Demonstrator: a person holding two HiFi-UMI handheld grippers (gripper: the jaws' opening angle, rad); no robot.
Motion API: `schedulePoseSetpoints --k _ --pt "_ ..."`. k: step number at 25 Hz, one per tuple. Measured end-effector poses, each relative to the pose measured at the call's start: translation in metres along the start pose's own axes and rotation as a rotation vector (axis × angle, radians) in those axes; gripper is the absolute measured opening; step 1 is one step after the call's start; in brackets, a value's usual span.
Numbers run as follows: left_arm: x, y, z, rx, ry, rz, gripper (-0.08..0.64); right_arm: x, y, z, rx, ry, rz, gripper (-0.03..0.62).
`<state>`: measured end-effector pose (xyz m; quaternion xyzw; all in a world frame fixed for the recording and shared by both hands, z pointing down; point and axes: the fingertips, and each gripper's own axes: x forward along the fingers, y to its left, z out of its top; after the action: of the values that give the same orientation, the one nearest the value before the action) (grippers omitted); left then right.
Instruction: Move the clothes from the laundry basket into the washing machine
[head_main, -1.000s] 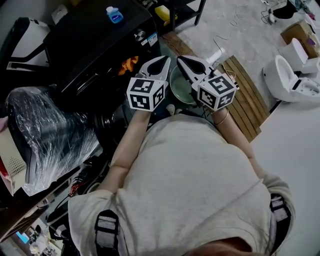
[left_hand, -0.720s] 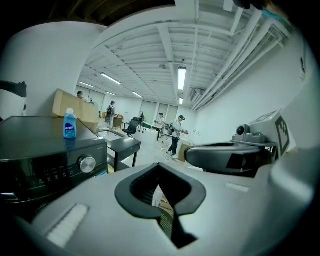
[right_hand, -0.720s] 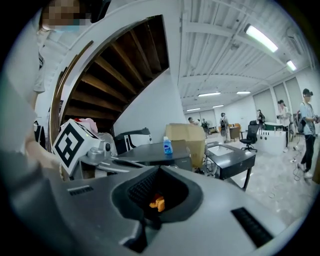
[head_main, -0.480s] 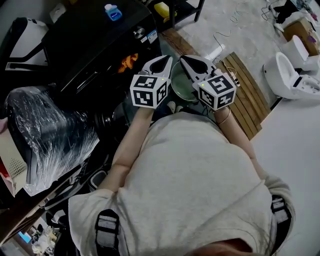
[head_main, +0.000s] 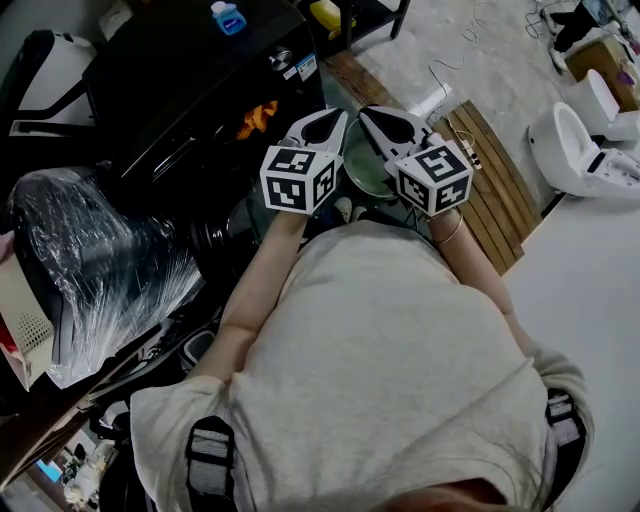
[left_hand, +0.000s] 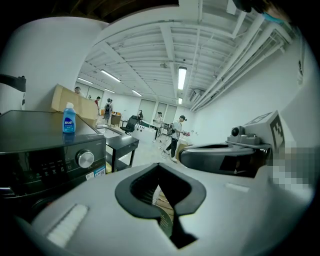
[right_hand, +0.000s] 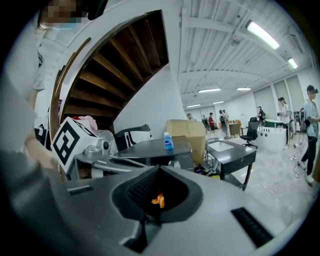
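As the person is holding the left gripper (head_main: 330, 121) and right gripper (head_main: 376, 120) side by side, both sets of jaws are pinching fully closed on nothing. An orange garment (head_main: 255, 122) is showing at the dark washing machine's (head_main: 190, 80) front, just left of the left gripper's tips, while a round greenish tub (head_main: 362, 178) is sitting beneath them. Pale floor (head_main: 590, 290) is stretching away on the right beyond a wooden slatted platform (head_main: 492, 190), and a plastic-wrapped bundle (head_main: 90, 270) is crowding the left.
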<state>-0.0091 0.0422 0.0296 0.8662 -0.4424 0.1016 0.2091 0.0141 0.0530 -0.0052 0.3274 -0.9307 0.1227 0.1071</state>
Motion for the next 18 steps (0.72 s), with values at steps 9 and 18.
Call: schedulePoseSetpoints --k 9,18 --pt "-0.004 0.002 -0.011 -0.012 0.028 -0.006 0.009 0.002 0.010 -0.002 0.000 0.004 0.023 0.008" --pt "-0.008 0.006 -0.013 -0.021 0.021 0.011 0.009 0.001 0.009 -0.005 0.014 0.004 0.018 0.008"
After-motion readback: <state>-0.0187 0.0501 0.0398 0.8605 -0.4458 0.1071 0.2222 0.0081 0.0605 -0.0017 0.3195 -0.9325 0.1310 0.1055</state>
